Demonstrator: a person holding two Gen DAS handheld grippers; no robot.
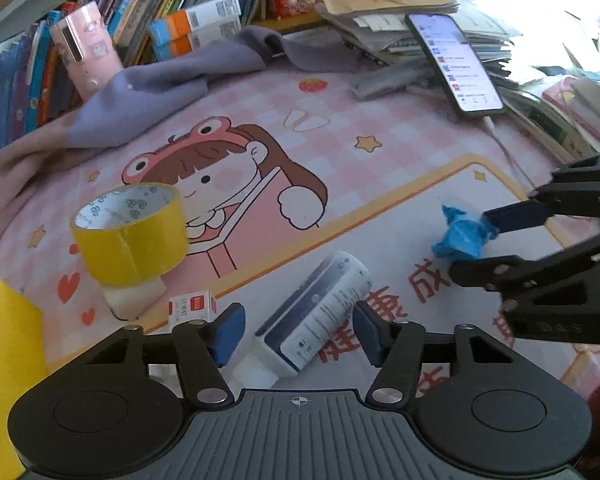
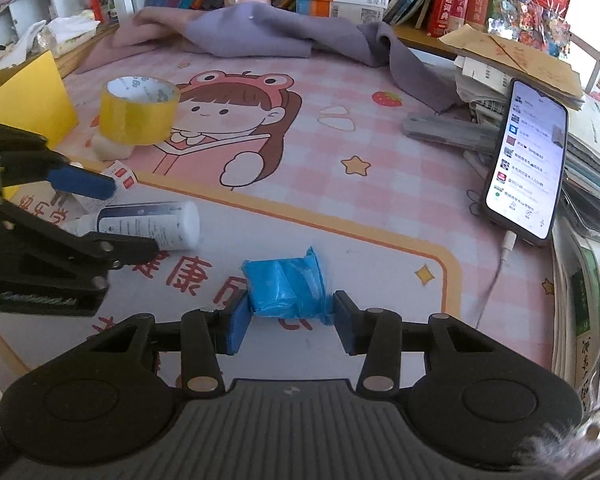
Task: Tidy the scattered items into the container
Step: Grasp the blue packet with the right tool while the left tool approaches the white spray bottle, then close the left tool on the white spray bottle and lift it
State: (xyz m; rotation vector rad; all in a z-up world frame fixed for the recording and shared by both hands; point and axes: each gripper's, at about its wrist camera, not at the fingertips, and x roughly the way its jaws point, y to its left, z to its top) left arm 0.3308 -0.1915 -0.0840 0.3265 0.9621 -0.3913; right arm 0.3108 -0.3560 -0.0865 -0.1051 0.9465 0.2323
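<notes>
Blue packet (image 2: 286, 290) between right tool (image 2: 290, 320) pads

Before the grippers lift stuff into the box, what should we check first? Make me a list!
1. Right gripper shut on the crinkly blue plastic packet: ok, both pads press its sides.
2. Left gripper gripping the white cylindrical bottle with the dark label: not ok, the bottle lies between the pads with gaps showing.
3. Bottle lying flat on the pink cartoon mat: ok.
4. Yellow container in reach: cannot tell, only a corner shows.
5. Yellow tape roll out of the way: ok, it stands apart from both grippers.
6. Propped phone clear of the right gripper: ok.
</notes>
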